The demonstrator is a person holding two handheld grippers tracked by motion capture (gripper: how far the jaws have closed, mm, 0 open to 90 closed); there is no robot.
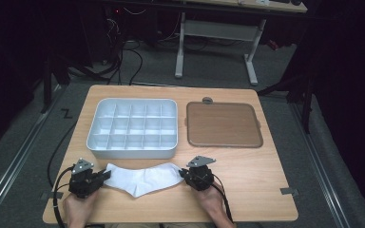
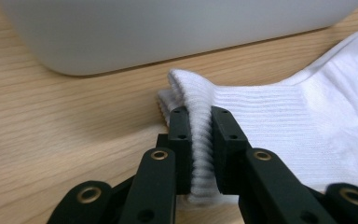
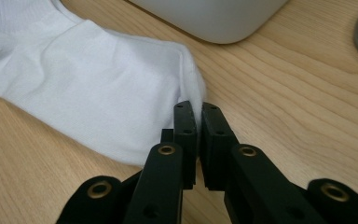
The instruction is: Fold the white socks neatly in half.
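Observation:
A white sock [image 1: 142,176] lies flat on the wooden table, near its front edge, just in front of the white tray. My left gripper [image 1: 105,175] is at the sock's left end, shut on the ribbed cuff [image 2: 200,140], which bunches up between the pads. My right gripper [image 1: 182,173] is at the sock's right end, shut on the toe edge [image 3: 193,100]. Both grippers rest low on the table, pointing inward at each other.
A white tray with several empty compartments [image 1: 132,127] stands just behind the sock; its wall [image 2: 168,32] is close ahead of both grippers. A brown flat lid [image 1: 223,124] lies to the tray's right. The table's front edge [image 1: 171,219] is near my hands.

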